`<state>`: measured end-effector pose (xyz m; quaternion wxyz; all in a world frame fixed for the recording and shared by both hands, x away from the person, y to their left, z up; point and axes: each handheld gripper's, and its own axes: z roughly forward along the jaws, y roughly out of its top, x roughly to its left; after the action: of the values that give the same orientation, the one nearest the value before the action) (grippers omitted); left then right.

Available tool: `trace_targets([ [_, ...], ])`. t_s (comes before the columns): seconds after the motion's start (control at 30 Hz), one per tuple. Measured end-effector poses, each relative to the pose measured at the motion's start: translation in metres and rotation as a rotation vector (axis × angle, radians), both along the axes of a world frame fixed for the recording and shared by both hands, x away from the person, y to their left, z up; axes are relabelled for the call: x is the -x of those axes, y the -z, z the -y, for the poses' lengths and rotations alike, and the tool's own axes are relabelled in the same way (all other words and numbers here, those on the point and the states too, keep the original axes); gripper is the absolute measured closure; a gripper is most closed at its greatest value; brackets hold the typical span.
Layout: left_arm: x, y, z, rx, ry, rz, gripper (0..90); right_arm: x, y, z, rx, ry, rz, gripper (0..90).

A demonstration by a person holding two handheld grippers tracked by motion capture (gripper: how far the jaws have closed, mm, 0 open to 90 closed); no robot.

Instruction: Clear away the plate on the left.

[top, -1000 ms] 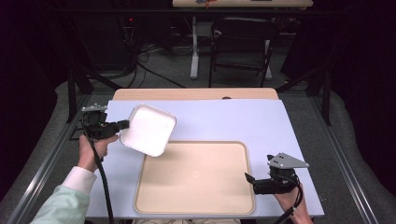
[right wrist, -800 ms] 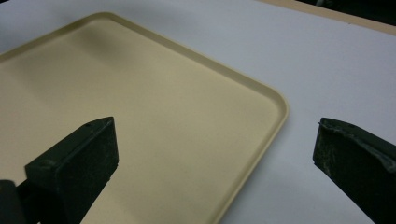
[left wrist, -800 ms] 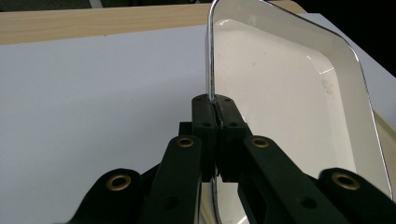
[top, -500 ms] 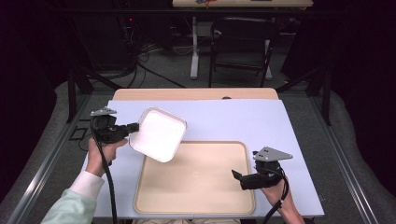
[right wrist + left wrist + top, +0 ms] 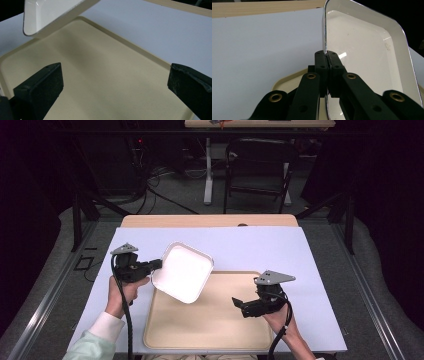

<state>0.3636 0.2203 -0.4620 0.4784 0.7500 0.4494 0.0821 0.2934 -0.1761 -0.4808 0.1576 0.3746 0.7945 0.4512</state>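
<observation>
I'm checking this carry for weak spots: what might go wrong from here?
The left gripper pinches only the rim of the white dish, which hangs tilted above the tray; it may pivot or slip. The open right gripper sits low over the tray and might get bumped.

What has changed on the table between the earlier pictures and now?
The left gripper, shut on the white square dish, carried it right, over the beige tray's corner. The right gripper, jaws open, moved left over the tray. The tray and the white mat stayed.
</observation>
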Motion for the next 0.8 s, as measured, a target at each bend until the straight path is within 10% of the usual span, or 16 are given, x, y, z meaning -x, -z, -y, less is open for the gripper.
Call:
trace_targets([
  [0.8, 0.008, 0.018, 0.017, 0.05, -0.009, 0.002, 88.1, -0.016, 0.0, -0.044, -0.047, -0.111, -0.04, 3.7],
])
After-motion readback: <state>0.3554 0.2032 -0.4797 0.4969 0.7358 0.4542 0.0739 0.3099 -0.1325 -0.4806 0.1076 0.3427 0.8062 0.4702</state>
